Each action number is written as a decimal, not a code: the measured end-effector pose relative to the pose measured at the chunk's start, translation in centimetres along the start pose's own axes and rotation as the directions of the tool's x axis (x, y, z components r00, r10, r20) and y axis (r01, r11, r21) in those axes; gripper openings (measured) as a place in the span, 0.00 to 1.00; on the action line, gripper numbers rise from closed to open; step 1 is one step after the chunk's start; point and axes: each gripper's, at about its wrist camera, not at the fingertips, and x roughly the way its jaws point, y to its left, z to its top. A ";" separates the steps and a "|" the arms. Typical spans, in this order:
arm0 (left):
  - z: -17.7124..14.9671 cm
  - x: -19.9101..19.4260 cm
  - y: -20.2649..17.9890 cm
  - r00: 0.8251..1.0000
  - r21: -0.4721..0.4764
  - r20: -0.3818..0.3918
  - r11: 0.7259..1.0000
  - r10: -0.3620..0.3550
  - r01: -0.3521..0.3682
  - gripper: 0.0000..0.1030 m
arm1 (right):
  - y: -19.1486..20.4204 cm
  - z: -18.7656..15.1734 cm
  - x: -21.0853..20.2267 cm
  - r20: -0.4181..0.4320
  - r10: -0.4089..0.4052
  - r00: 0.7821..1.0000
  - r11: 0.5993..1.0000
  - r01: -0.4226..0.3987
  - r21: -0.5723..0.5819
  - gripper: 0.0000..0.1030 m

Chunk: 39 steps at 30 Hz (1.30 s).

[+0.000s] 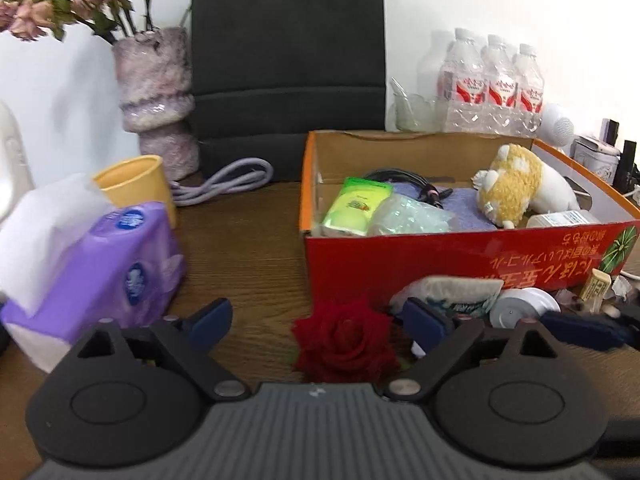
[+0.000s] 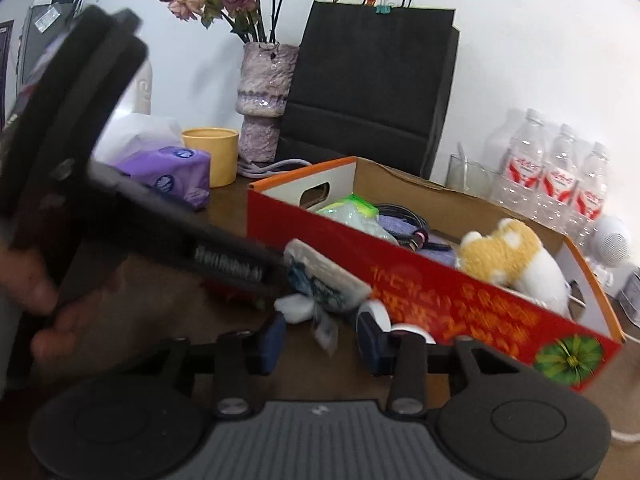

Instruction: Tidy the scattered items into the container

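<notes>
The red rose [image 1: 346,338] lies on the table just ahead of the left gripper [image 1: 320,322], squarely between its spread, empty fingers. The right gripper [image 2: 320,338], also agape, faces the wrapped packet [image 2: 328,280] against the red box [image 2: 440,292]'s near wall.

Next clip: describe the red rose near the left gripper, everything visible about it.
The red rose is a deep crimson bloom with tightly layered petals, fully open and facing up toward the left wrist camera. Whether it is real or fake cannot be told. It lies on the brown wooden table, just before the near left corner of the red box. A hint of green shows at its lower edge; no stem is visible. It sits between the open fingers of the left gripper, which do not appear to touch it.
</notes>
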 end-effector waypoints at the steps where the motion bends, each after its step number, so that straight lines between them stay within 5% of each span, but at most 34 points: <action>1: 0.0 0.3 -0.2 1.000 0.006 -0.005 1.000 -0.014 0.014 0.85 | 0.0 0.2 0.7 -0.014 0.001 1.000 1.000 -0.001 0.001 0.27; 3: -0.1 0.8 -0.4 0.999 0.008 -0.016 1.000 -0.030 0.030 0.76 | -0.2 0.4 1.9 -0.045 0.000 0.999 1.000 0.000 0.006 0.15; 5: -0.1 1.4 -0.3 0.998 -0.001 -0.039 0.999 -0.041 0.041 0.55 | -0.4 0.2 2.7 -0.064 0.008 0.998 1.000 -0.006 0.022 0.14; 10: -0.4 1.4 -0.1 0.997 -0.018 -0.063 0.999 -0.047 0.045 0.45 | -1.0 0.1 1.9 -0.043 0.008 0.999 0.997 -0.005 0.076 0.13; 17: 0.4 -4.5 -0.3 0.998 -0.052 0.053 0.998 -0.034 0.037 0.44 | -2.4 1.0 -4.6 0.080 -0.044 0.996 0.990 0.033 0.134 0.12; 21: 1.3 -8.8 -1.2 0.990 -0.074 0.130 0.996 -0.048 0.058 0.44 | -3.8 1.1 -8.7 0.124 -0.141 0.982 0.983 0.124 0.135 0.12; 28: 1.0 -13.9 -6.6 0.969 -0.049 0.218 0.991 -0.114 0.127 0.44 | -8.9 -1.5 -16.1 0.108 -0.305 0.946 0.913 0.258 0.317 0.12; 34: -1.3 -18.4 -9.1 0.952 -0.031 0.286 0.992 -0.109 0.123 0.44 | -8.7 -3.7 -21.4 0.143 -0.339 0.930 0.889 0.267 0.372 0.12; 39: -3.6 -23.7 -8.5 0.926 -0.035 0.373 0.996 -0.066 0.086 0.44 | -5.8 -4.6 -24.7 0.196 -0.310 0.930 0.908 0.228 0.352 0.12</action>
